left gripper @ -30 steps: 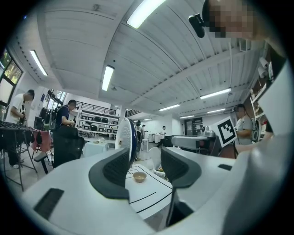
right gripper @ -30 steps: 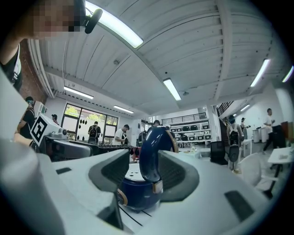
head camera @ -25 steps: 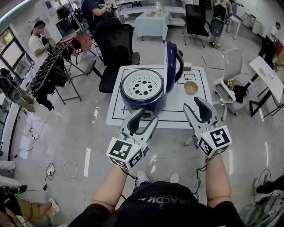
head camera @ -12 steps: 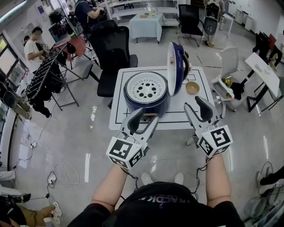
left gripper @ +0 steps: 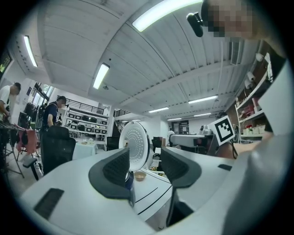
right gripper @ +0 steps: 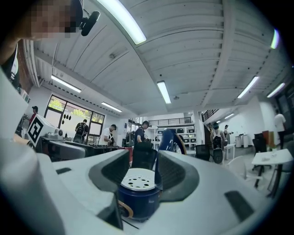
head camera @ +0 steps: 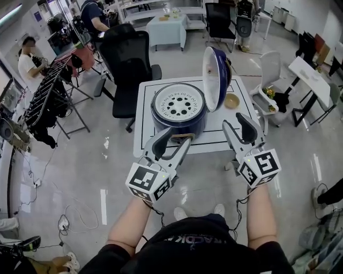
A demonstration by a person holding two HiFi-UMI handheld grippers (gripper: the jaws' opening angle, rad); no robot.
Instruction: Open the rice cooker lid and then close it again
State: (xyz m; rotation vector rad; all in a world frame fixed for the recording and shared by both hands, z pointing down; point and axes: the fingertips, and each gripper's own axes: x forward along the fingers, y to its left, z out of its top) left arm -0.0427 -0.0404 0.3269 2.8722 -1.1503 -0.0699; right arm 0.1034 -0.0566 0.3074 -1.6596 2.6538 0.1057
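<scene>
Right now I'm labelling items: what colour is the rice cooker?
Dark blue rice cooker, best in head view.

The dark blue rice cooker (head camera: 178, 113) sits on the white table (head camera: 143, 120), lid (head camera: 215, 78) upright, open.

You stand on a glossy pale grey floor (head camera: 80, 160). Ahead is a white square table with black lines (head camera: 143, 126), with a black office chair (head camera: 126, 64) at its far left and a white chair (head camera: 270, 67) to its right. Farther off stands a small table under a pale blue cloth (head camera: 166, 29). Long ceiling light strips (left gripper: 158, 13) glow overhead.
</scene>
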